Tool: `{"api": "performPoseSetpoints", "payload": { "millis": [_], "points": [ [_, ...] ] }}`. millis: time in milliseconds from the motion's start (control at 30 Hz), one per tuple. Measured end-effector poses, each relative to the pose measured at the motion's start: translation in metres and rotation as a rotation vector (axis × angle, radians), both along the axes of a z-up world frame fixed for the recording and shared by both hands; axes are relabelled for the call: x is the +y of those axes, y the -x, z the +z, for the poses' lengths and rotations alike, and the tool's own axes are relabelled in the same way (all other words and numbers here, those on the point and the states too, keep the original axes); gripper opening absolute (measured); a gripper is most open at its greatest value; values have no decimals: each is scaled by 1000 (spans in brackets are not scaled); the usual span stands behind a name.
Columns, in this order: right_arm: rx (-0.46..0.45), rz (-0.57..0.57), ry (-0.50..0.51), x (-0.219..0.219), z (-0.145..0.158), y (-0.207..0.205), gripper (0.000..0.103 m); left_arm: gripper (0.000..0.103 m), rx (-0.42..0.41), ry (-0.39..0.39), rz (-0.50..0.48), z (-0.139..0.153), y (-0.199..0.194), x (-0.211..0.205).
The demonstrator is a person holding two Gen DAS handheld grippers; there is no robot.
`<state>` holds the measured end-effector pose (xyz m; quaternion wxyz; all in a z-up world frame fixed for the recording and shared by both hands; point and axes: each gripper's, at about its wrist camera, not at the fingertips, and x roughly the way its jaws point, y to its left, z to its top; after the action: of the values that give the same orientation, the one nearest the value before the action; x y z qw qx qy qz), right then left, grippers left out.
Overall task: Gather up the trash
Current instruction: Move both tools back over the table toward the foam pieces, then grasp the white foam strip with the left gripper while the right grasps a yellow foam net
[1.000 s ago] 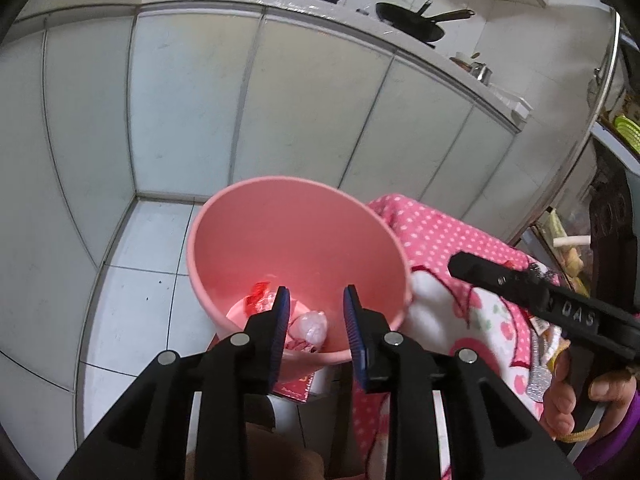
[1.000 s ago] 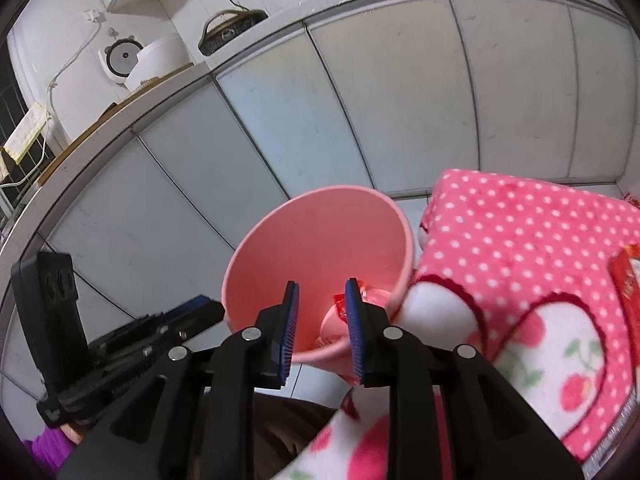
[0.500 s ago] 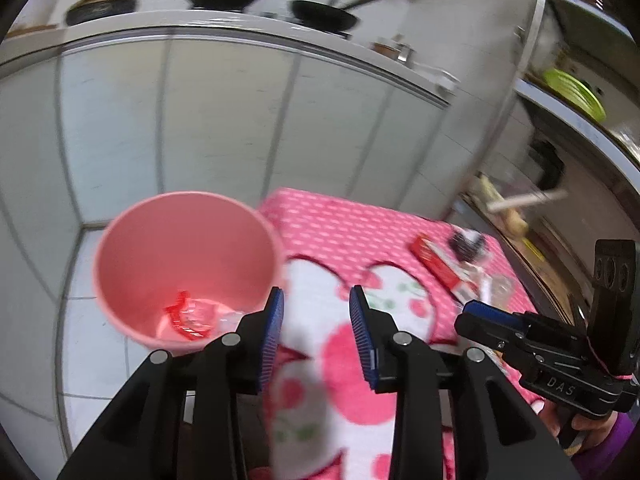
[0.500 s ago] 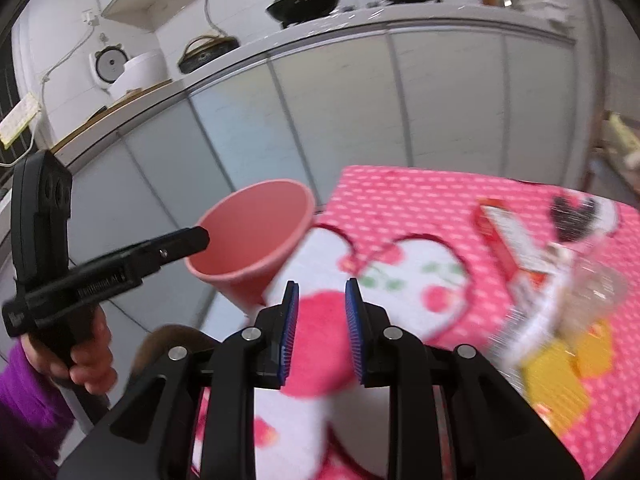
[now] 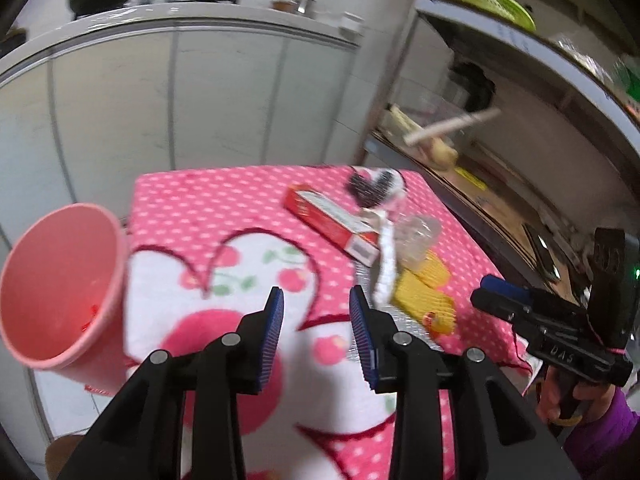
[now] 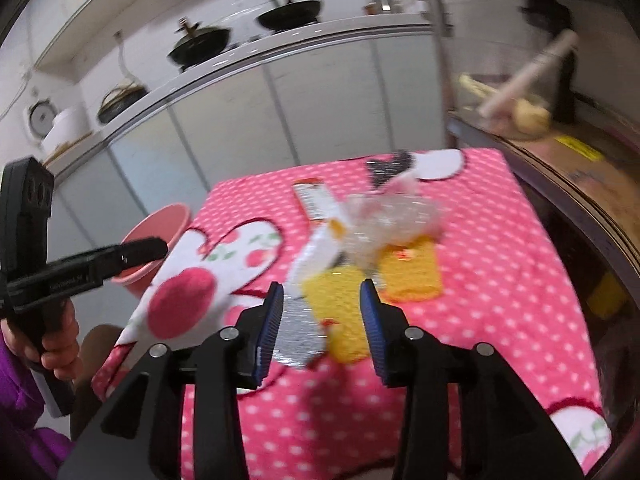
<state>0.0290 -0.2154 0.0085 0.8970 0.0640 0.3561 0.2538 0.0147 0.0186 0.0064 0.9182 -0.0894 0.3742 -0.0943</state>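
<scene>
The left gripper (image 5: 316,312) is held with its jaws apart and empty over the white heart of the pink dotted tablecloth (image 5: 224,200); the right gripper (image 6: 322,308), its jaws just opened further, is held apart and empty above the trash. The trash lies piled on the right of the table: a red box (image 5: 328,220), crumpled clear plastic (image 6: 392,220), yellow wrappers (image 6: 412,276) and a silver foil piece (image 6: 298,336). The pink bin (image 5: 60,288) is positioned off the table's left edge.

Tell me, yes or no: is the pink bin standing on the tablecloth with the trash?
No: the pink bin stands beside the tablecloth, off its left edge.
</scene>
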Motion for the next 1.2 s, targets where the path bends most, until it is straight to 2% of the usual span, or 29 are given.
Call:
{"api": "performPoseSetpoints", "payload": {
  "millis": [167, 367, 700, 833, 867, 1067, 1200],
  "points": [
    [10, -48, -19, -20, -7, -9, 41, 33, 27, -24, -85, -10, -24, -34],
    [36, -60, -26, -29, -17, -17, 41, 33, 63, -57, -140, -26, -53, -63],
    [56, -57, -34, -31, -25, -25, 41, 33, 104, -81, -148, -48, -83, -80],
    [66, -52, -44, -29, -27, -28, 41, 24, 117, -68, -161, -53, -86, -82],
    [69, -49, -46, -27, -27, -29, 41, 15, 116, -67, -165, -54, -85, -82],
    [83, -13, -28, -18, -29, -27, 41, 14, 60, -57, -157, -42, -75, -77],
    [128, -4, -27, -16, -37, -27, 41, 14, 15, -46, -152, -27, -60, -68]
  ]
}}
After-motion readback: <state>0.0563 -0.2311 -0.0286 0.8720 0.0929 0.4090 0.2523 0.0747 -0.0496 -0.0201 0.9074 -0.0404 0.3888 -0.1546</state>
